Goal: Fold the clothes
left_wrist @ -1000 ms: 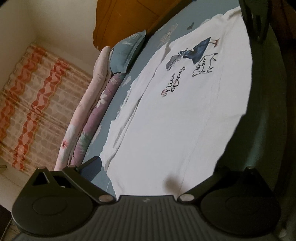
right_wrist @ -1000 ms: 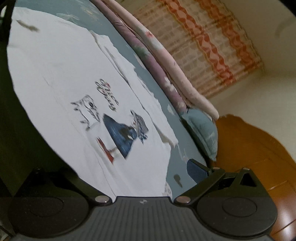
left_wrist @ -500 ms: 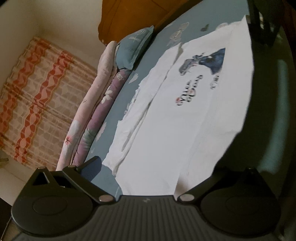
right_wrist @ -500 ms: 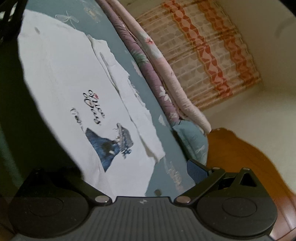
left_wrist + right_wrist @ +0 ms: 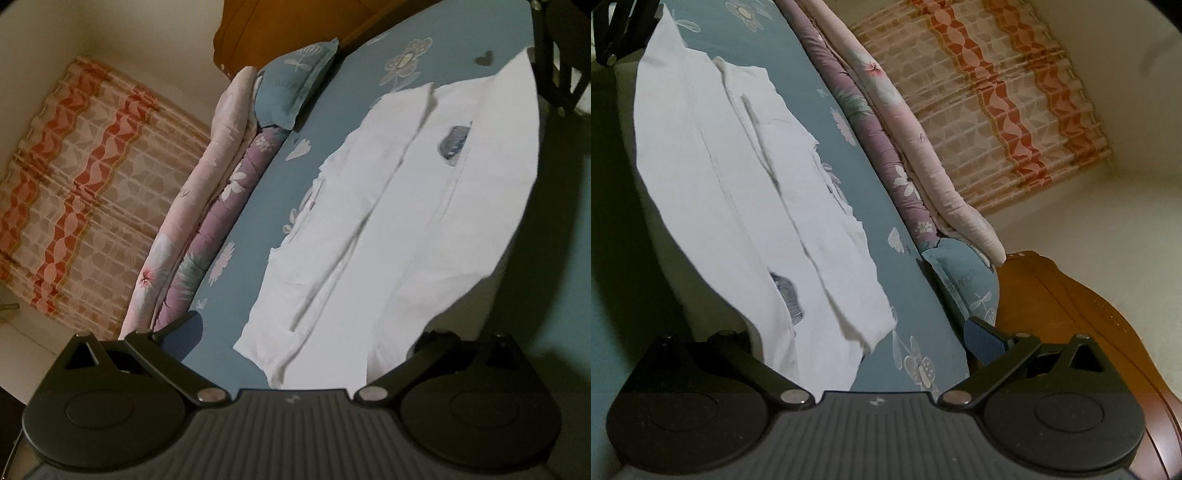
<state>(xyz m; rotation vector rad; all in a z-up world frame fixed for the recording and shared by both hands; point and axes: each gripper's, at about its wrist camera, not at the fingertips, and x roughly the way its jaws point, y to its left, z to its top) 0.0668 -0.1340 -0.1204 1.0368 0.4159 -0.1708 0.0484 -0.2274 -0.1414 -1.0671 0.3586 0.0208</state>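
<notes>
A white T-shirt (image 5: 369, 206) (image 5: 738, 166) lies on the blue flowered bed sheet (image 5: 332, 110). Its far sleeve side is folded inward. The near side is raised as a flap (image 5: 480, 206) (image 5: 676, 140) tipping over the body, so only a scrap of the dark blue print (image 5: 456, 142) (image 5: 788, 295) shows. My left gripper (image 5: 306, 332) stands open: the outer blue pad (image 5: 184, 328) is bare, and the inner finger is hidden behind the raised hem. My right gripper (image 5: 857, 336) is open the same way, its inner finger under the shoulder end. Each gripper shows in the other's view (image 5: 554, 55) (image 5: 613, 33).
Rolled pink and purple quilts (image 5: 207, 206) (image 5: 897, 147) run along the bed's far side. A blue pillow (image 5: 291, 92) (image 5: 964, 280) sits against the wooden headboard (image 5: 295, 26) (image 5: 1071, 314). A red-patterned curtain (image 5: 74, 184) (image 5: 1015, 92) hangs behind.
Both grippers have carried the shirt's near side up and across the body. The print, fully visible a second ago, is now almost covered, and more of the bed sheet shows.
</notes>
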